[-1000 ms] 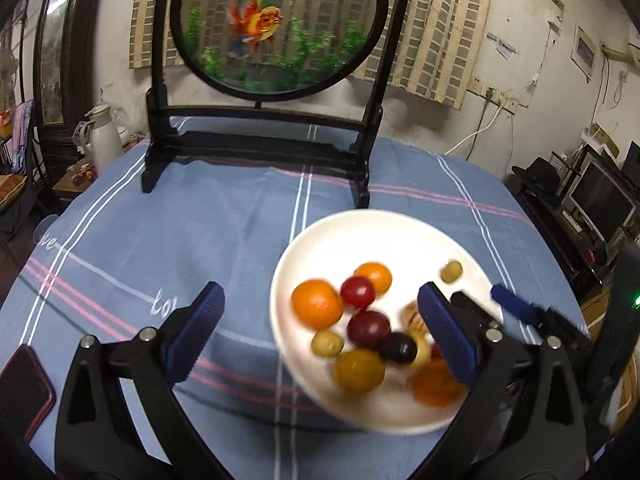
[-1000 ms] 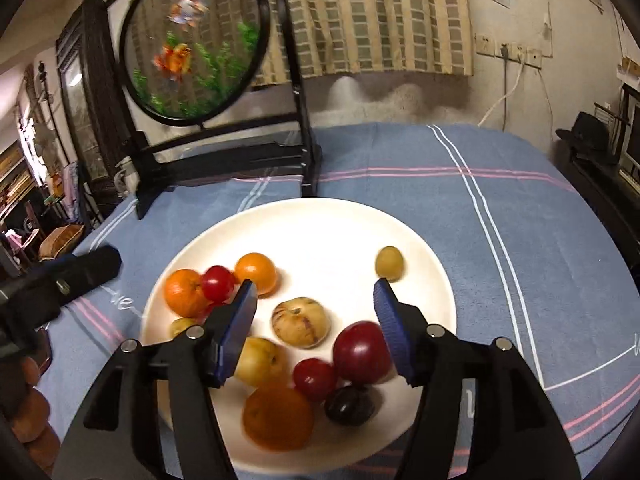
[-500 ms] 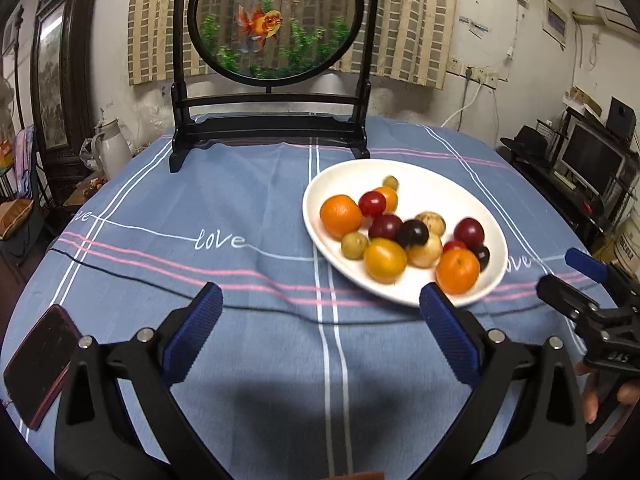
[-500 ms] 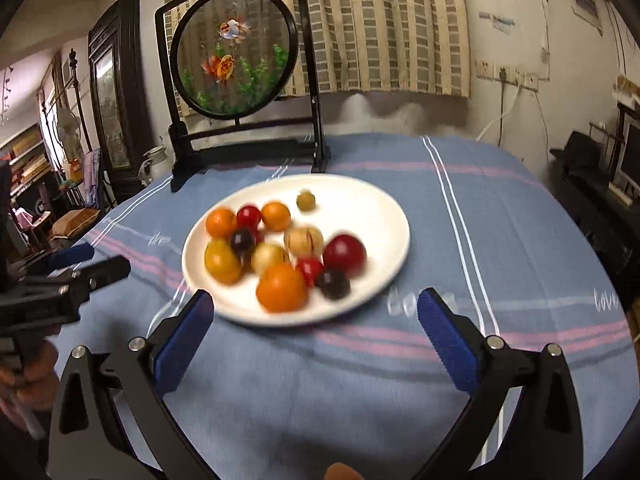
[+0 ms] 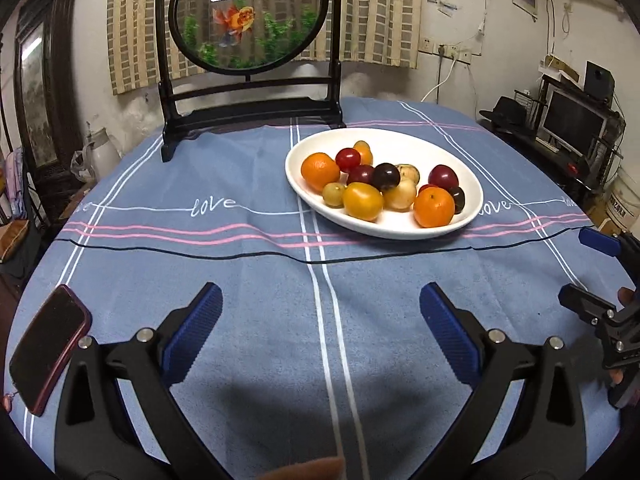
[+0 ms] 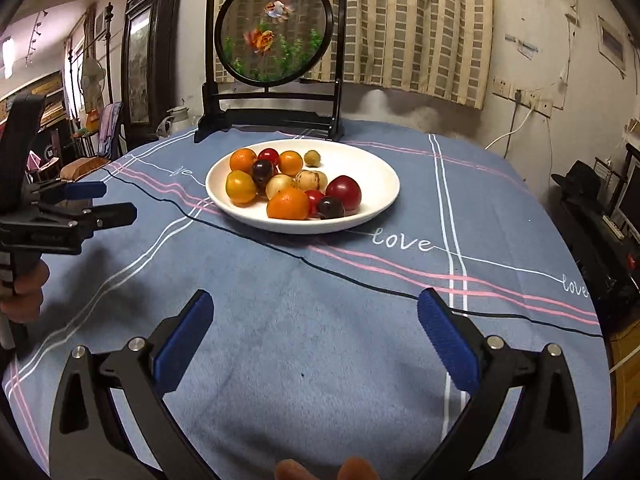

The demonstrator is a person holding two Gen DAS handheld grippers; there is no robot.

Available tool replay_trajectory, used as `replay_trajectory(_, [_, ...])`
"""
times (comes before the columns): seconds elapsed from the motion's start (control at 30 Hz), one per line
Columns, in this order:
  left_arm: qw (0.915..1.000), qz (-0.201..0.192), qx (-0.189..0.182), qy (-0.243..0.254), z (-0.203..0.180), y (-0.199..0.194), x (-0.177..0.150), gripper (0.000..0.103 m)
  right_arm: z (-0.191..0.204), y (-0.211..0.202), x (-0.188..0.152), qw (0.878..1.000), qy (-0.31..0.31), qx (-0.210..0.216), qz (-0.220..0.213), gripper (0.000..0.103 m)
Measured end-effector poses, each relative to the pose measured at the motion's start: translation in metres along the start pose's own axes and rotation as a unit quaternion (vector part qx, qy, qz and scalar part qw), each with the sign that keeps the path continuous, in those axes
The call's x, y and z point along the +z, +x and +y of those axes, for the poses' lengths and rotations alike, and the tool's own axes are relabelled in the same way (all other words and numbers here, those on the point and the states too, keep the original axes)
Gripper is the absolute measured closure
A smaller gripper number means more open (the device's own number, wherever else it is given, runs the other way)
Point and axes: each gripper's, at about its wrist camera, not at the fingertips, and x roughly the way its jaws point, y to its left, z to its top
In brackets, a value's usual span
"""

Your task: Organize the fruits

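Both grippers have withdrawn: left gripper and right gripper jaws wide, empty; plate of fruit now far ahead on blue tablecloth, wall behind

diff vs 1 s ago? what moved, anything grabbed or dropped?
Both grippers pulled back from the plate toward the near table edge. The right gripper, a second ago narrowed over the fruit, now stands wide open and empty; the left gripper stayed open and empty. Nothing was grabbed or dropped. The fruits on the plate, the phone and the goldfish screen did not visibly move.
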Motion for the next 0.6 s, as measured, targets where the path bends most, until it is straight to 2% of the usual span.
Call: replay_trajectory(0.6, [0.9998, 0.002, 0.0, 0.019, -0.008, 0.0, -0.002, 0.002, -0.011, -0.001, 0.0, 0.999, 0.037, 0.002, 0.003, 0.001])
